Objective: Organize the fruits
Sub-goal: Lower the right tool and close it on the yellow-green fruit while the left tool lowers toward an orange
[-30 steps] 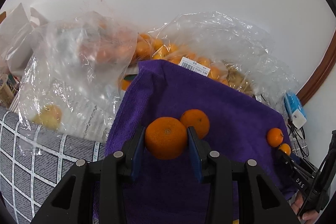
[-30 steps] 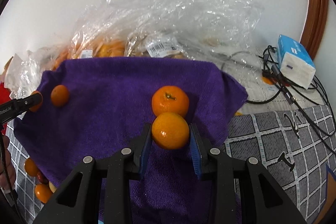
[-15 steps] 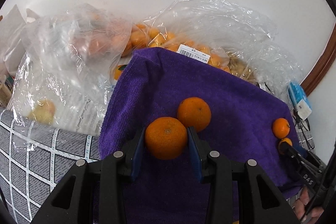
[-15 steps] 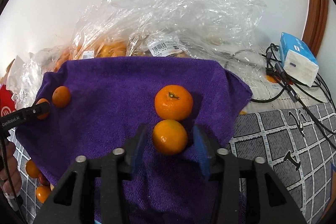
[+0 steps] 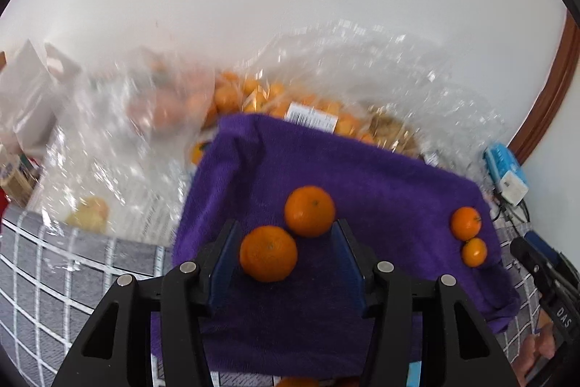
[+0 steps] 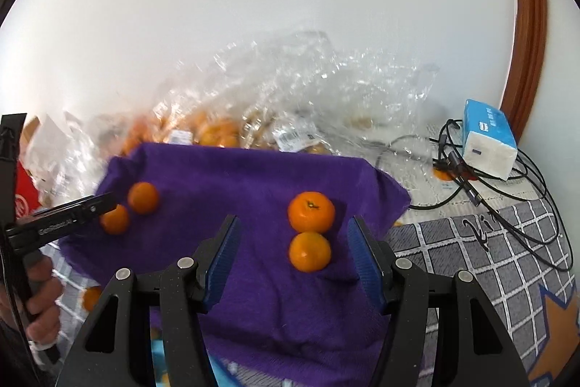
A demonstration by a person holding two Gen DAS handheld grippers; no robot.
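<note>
Item: fruit sorting, release step, two hand-held grippers over a purple towel [image 5: 380, 176] laid on a grey checked surface [image 5: 54, 263]. Far left: clear plastic bags [image 5: 119, 118] against the wall, holding more oranges and one pale yellow fruit, blurred. Left gripper [image 5: 286, 252]: jaws have just been opening and now stand partly apart; an orange [image 5: 268, 252] lies on the towel between them, close by the left pad, with a clear gap to the right pad, so nothing is gripped. A second orange [image 5: 309, 211] lies touching it, just beyond. Right gripper [image 6: 293, 256]: jaws likewise have just been opening, somewhat wider; an orange [image 6: 310, 251] rests on the towel between them, free of both pads, touching a stem-up orange [image 6: 311, 211] beyond it. Far right: a blue tissue pack [image 6: 489, 144] and black cables [image 6: 507, 180], off the towel. Status, as judged: two pairs are set down, one toward each end of the towel. Loose oranges [image 6: 90, 298] show past the towel's near edge. Next move, as judged: back each gripper away without nudging the round fruit, which would roll readily, then go for another orange from the loose ones or the bags.
</note>
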